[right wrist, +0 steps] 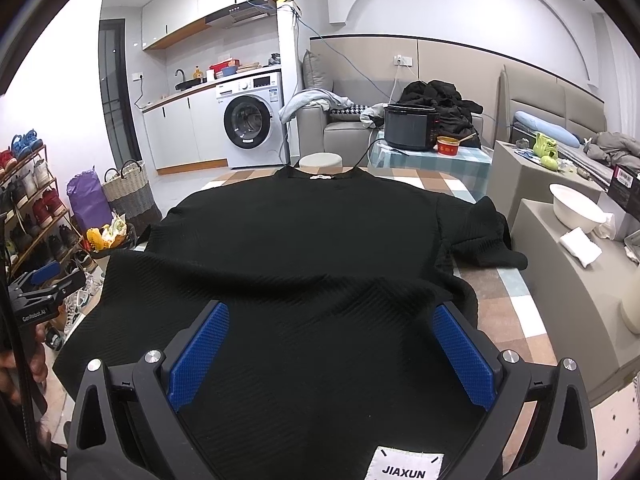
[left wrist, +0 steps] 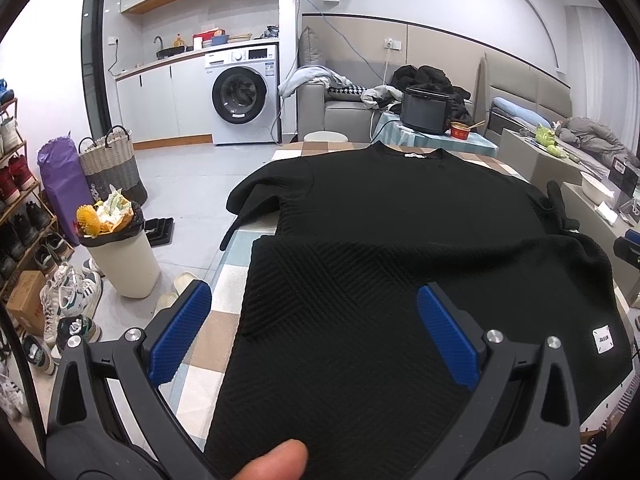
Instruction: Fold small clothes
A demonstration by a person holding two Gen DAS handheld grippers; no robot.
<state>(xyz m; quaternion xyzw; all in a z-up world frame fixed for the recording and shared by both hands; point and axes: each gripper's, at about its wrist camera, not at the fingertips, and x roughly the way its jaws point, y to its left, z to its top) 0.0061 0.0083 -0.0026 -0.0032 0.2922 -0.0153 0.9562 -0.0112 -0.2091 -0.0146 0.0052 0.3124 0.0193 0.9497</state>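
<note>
A black knit short-sleeved top (left wrist: pixel 400 216) lies on a checked tablecloth (left wrist: pixel 228 276), collar at the far end. It also shows in the right wrist view (right wrist: pixel 304 232), with a white "JIAXUN" label (right wrist: pixel 404 466) at its near hem. My left gripper (left wrist: pixel 312 304) is open over the near left part of the top, blue pads (left wrist: pixel 180 336) wide apart. My right gripper (right wrist: pixel 330 326) is open over the near hem, pads (right wrist: pixel 460 352) wide apart. A thumb (left wrist: pixel 276 462) shows at the bottom of the left wrist view.
A full waste bin (left wrist: pixel 116 240) and shoes (left wrist: pixel 68 300) stand on the floor at the left. A rice cooker (right wrist: pixel 410 126) and red bowl (right wrist: pixel 450 145) sit on a small table beyond. A white bowl (right wrist: pixel 576 208) sits on a grey ledge at the right.
</note>
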